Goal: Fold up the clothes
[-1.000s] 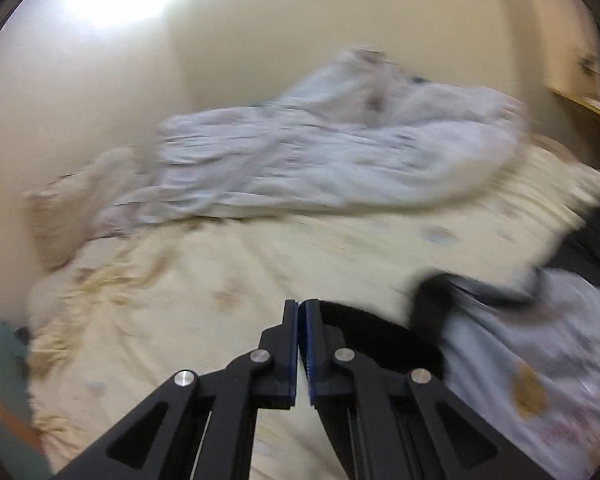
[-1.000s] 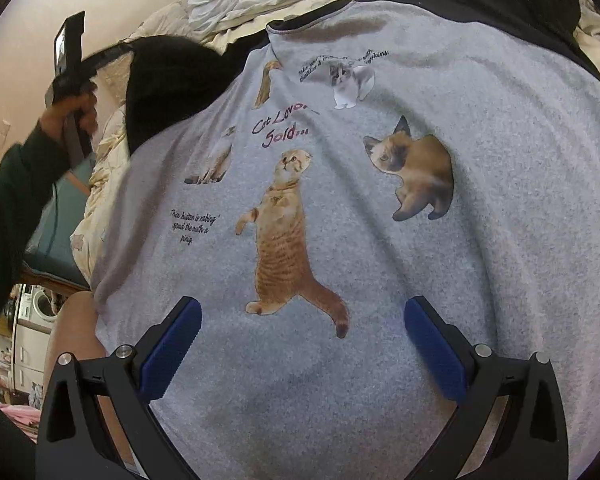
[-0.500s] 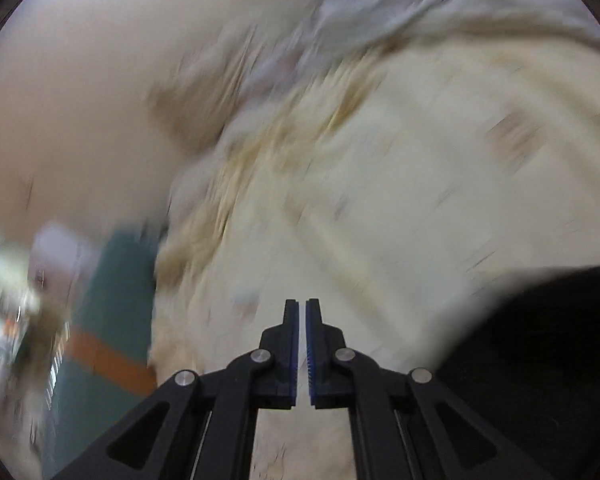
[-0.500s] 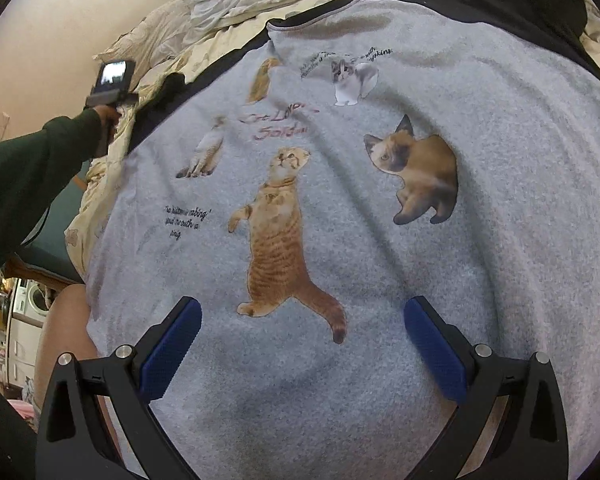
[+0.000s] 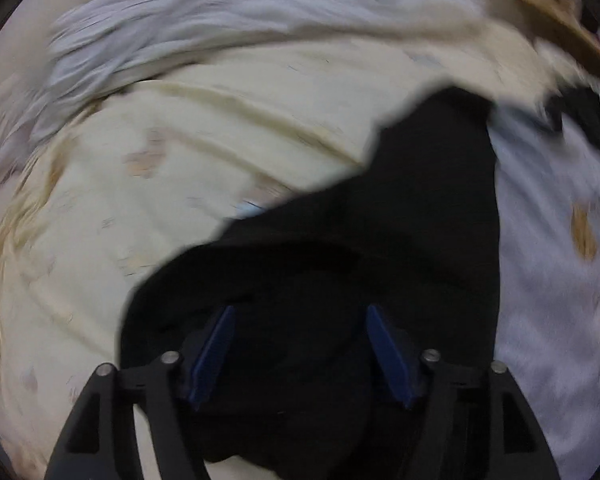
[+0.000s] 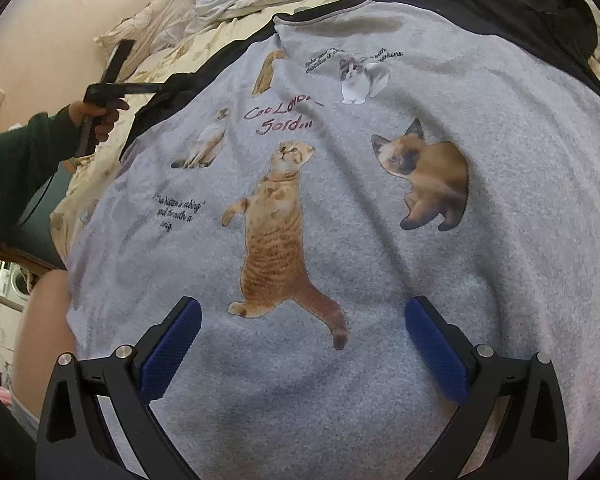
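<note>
A: Carrier?
B: Bed, covered by cream sheet with faint printed motifs and long creases.

A: Directly on it?
B: Grey sweatshirt spread flat, print side up: cat pictures plus text. Black sleeve lying out over the sheet at the garment's left edge; black fabric also bunched along the far right shoulder.

A: Anything else?
B: Crumpled pale bedding heaped at the far end, against the wall. Rumpled cream pillow just beside that heap, toward the left corner.

A: Sweatshirt touching the heap?
B: No, apart. Bare sheet between.
</note>
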Demonstrator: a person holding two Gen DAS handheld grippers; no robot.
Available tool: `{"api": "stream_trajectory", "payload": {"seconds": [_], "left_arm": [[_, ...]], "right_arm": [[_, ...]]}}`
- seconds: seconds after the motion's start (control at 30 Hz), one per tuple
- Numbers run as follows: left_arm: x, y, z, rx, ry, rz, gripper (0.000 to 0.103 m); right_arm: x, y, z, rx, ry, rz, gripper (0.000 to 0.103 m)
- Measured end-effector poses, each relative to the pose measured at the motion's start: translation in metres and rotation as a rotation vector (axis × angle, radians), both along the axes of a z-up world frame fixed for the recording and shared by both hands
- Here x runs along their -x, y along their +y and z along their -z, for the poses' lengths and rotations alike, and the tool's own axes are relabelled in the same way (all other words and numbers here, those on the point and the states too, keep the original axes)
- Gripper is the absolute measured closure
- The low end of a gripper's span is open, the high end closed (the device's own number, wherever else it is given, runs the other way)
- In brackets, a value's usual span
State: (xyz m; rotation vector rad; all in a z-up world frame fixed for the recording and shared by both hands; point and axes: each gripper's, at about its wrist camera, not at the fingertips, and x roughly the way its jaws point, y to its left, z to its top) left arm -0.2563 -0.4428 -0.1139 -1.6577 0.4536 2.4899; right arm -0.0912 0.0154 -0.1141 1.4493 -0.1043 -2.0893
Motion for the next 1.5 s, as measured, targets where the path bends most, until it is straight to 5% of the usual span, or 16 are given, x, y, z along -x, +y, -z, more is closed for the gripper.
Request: {"api": "stream_trajectory", "payload": {"seconds": [0.03, 0.07, 0.2, 0.3, 0.37, 0.53, 0.63, 0.77, 0.87, 1.1, 1.2, 1.27, 1.33, 1.4, 1.47, 1.5], "left_arm": [[0.000, 0.002, 0.007, 0.079, -0.001, 0.009, 0.042], [0.000, 0.003, 0.011, 0.133, 0.002, 0.013, 0.098], [-0.006, -0.020, -0.026, 0.016, 0.129, -0.070, 0.099], [-0.008, -0.067, -0.053, -0.036, 0.193, -0.221, 0.095], [-0.011, -0.100, -0.060, 0.002, 0.231, -0.357, 0.090], [-0.025, -0.172, -0.056, 0.268, 0.225, -0.712, 0.090], [-0.037, -0.171, -0.051, 0.091, 0.174, -0.607, 0.084], [-0.049, -0.130, -0.032, -0.042, 0.002, -0.250, 0.034], [-0.056, -0.114, -0.023, -0.087, -0.113, -0.143, 0.034], [-0.085, -0.113, -0.037, -0.181, -0.170, -0.079, 0.033], [-0.097, -0.098, -0.030, -0.152, -0.233, 0.004, 0.033], [-0.101, -0.089, -0.022, -0.056, -0.205, 0.024, 0.033], [-0.099, -0.086, -0.020, -0.075, -0.172, 0.005, 0.037], [-0.096, -0.083, -0.018, -0.085, -0.147, -0.009, 0.052], [-0.095, -0.078, -0.012, -0.053, -0.163, -0.004, 0.095], [-0.096, -0.074, -0.009, -0.031, -0.177, 0.008, 0.097]], "right_arm": [[0.000, 0.000, 0.000, -0.002, 0.002, -0.001, 0.000], [0.000, 0.000, 0.000, 0.000, 0.001, 0.001, 0.000], [0.001, 0.000, 0.001, 0.002, -0.001, 0.004, 0.000], [0.000, 0.001, 0.001, 0.001, 0.003, -0.002, 0.000], [-0.002, 0.002, 0.001, 0.004, 0.004, -0.003, 0.000], [-0.002, 0.001, 0.001, -0.006, 0.009, -0.005, 0.000], [-0.002, 0.000, 0.001, -0.015, 0.013, -0.007, 0.000], [-0.002, -0.004, -0.001, -0.024, 0.020, -0.012, 0.000], [-0.002, -0.006, -0.001, -0.035, 0.029, -0.017, 0.000], [-0.003, -0.009, 0.001, -0.063, 0.046, -0.028, 0.000], [-0.004, -0.011, 0.001, -0.079, 0.055, -0.037, 0.000], [-0.005, -0.012, 0.002, -0.086, 0.059, -0.040, 0.000], [-0.005, -0.012, 0.002, -0.087, 0.059, -0.040, 0.000], [-0.005, -0.012, 0.002, -0.087, 0.059, -0.039, 0.000], [-0.005, -0.010, 0.001, -0.090, 0.059, -0.041, 0.000], [-0.005, -0.010, 0.001, -0.092, 0.058, -0.042, 0.000]]}}
